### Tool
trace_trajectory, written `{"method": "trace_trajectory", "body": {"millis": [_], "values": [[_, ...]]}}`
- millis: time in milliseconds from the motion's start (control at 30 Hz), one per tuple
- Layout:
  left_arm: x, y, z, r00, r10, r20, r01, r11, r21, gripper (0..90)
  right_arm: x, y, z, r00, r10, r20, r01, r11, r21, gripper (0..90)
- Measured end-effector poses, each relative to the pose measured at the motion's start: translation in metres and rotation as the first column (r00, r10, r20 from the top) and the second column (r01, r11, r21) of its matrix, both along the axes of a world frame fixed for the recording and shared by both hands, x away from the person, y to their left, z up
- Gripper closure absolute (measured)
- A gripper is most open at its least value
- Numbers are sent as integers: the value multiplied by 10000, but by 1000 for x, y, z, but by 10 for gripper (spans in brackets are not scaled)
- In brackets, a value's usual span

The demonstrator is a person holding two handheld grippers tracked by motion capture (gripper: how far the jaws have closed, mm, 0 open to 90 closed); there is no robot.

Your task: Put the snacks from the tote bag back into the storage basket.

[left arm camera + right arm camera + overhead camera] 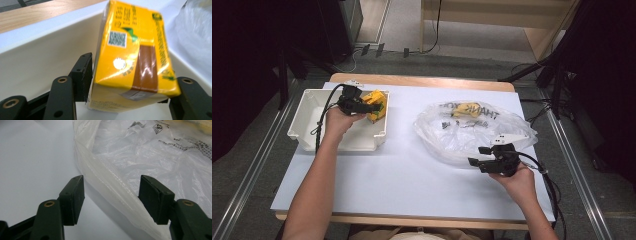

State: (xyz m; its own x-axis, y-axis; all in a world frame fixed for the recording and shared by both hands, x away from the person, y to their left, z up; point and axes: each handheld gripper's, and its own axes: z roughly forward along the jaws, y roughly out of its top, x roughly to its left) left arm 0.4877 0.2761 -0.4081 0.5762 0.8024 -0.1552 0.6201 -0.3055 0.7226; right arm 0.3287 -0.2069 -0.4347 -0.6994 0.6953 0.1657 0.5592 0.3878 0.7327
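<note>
A yellow drink carton point(374, 104) stands tilted at the right end of a white bin point(312, 107). My left gripper point(368, 105) reaches into the bin with the carton point(132, 55) between its jaws. They stand wide, the left pad point(83, 75) just beside the carton's side, and no squeeze shows. My right gripper point(478, 155) is open at the near edge of a clear plastic bag point(462, 132). The bag's rim point(107, 180) runs between the two pads untouched. A yellow item point(466, 109) lies inside the bag at its far side.
The bin and the bag rest on a white mat point(402, 165) over a wooden table. The bin's wall point(45, 57) rises behind the carton. Cables trail from both grippers. Dark stands and floor cables ring the table.
</note>
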Motion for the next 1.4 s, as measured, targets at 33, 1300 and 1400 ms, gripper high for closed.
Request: {"method": "trace_trajectory", "body": {"millis": [33,1300,1400], "values": [[-1,1,2,10000,7,43,-7,10000,-98,436,0,0,0,10000,10,6,-10,10000,2,381],[-34,27,30,9997,12,-227,-5,9995,319,406,6,-1,2,10000,-25,61,24,9998,217,382],[-39,29,28,9997,162,-189,-154,9992,377,405,6,-1,2,10000,-42,24,41,9997,256,382]]}}
